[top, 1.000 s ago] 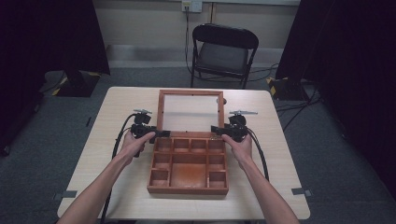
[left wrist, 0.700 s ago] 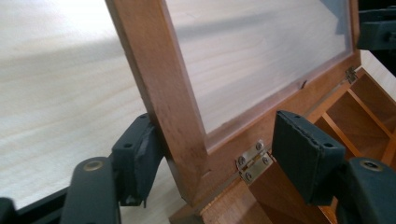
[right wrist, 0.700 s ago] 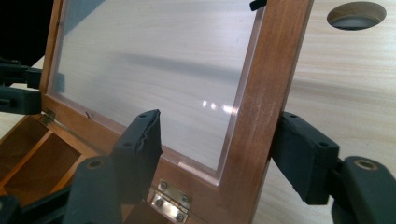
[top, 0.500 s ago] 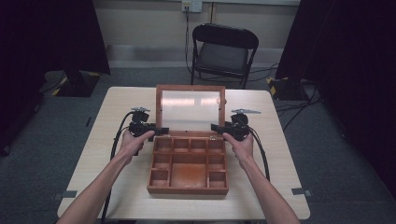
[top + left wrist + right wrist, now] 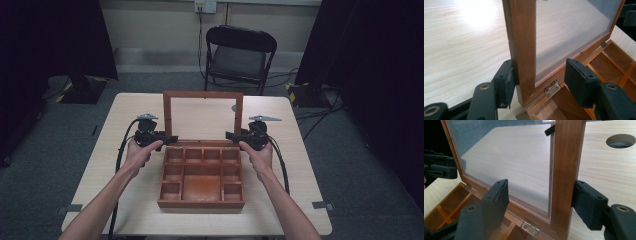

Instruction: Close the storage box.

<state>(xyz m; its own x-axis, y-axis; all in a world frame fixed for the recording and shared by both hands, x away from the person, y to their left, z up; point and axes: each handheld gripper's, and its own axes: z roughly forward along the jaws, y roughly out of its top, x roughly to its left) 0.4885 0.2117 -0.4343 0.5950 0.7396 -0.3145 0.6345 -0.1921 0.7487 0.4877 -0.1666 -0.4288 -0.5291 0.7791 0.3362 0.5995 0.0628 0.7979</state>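
Both grippers' fingers [image 5: 506, 83] straddle the upright lid [image 5: 203, 118] side edges.

Setting: recording studio or lab room — not a home. Landmark: pale wood-grain surface [image 5: 135, 190] at centre. Behind it, a black folding chair [image 5: 241, 52] against a plain cream wall with a socket [image 5: 205, 5]. Black curtains [image 5: 55, 35] hang to either side of the surface. Grey carpet floor [image 5: 45, 150] all round — loose cables [image 5: 320, 112] and tape marks [image 5: 322, 205] beside the surface.
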